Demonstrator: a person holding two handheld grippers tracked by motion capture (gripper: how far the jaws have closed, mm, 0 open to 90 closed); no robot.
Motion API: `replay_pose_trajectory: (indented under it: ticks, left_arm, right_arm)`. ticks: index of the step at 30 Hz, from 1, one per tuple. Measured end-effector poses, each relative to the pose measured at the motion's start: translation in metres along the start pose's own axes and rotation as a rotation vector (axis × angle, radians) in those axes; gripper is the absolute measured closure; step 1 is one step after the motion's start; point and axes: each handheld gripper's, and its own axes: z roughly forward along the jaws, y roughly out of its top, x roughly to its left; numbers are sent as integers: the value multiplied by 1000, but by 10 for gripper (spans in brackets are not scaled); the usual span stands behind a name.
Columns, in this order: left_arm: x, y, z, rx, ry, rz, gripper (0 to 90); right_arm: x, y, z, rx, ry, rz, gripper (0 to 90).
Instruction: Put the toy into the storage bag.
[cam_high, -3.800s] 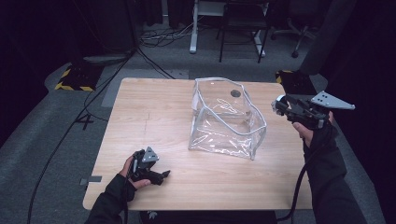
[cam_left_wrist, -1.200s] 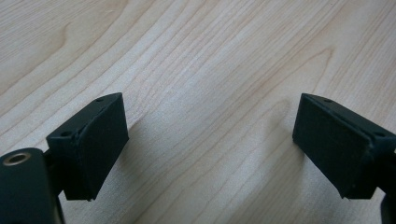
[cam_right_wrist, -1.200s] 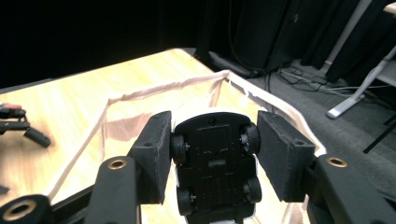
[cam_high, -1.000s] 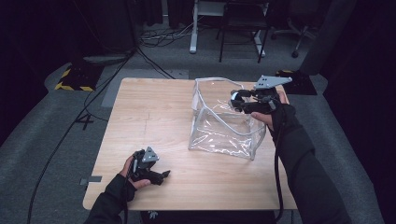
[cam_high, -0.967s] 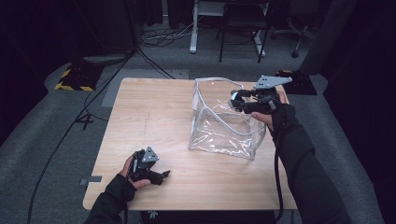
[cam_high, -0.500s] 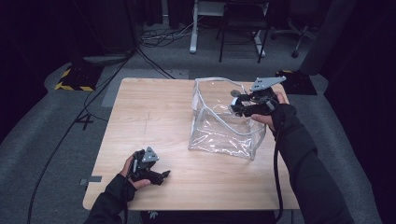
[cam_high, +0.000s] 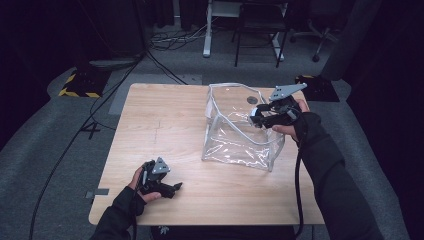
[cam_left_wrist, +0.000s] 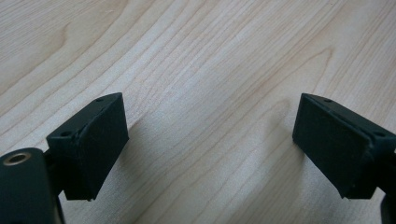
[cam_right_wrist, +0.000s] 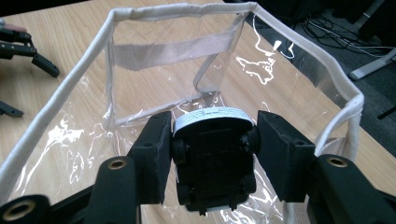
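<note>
A clear plastic bag (cam_high: 235, 142) with white-taped edges stands open on the right half of the wooden table (cam_high: 165, 120). My right gripper (cam_high: 257, 118) hovers at the bag's right rim, shut on a small black toy car with a white roof (cam_right_wrist: 214, 154). In the right gripper view the pads (cam_right_wrist: 154, 140) press on the car's two sides above the bag's open mouth (cam_right_wrist: 60, 100). My left gripper (cam_high: 174, 188) rests near the table's front left edge. Its jaws (cam_left_wrist: 210, 140) stand open over bare wood with nothing between them.
A webbing strap (cam_right_wrist: 168, 49) runs across the bag's far wall. A dark round spot (cam_high: 252, 100) lies on the table behind the bag. Cables, desk legs and a chair stand on the grey floor beyond the table.
Since the earliest frame my right gripper has carried the car left from beyond the table's right edge to the bag's rim. Over the last second it barely shifted. The left gripper has not moved.
</note>
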Motion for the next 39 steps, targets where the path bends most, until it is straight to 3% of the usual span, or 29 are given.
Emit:
replay_pose_trajectory:
  ticks: [15, 23, 39]
  left_arm:
    - [0, 0, 0, 0, 3, 5, 107]
    - [0, 0, 0, -4, 4, 0, 107]
    - [0, 0, 0, 0, 6, 5, 107]
  right_arm:
    - [1, -6, -7, 138, 21, -61, 477]
    - [2, -7, -12, 154, 21, -63, 477]
    - [2, -9, -22, 219, 17, -116, 476]
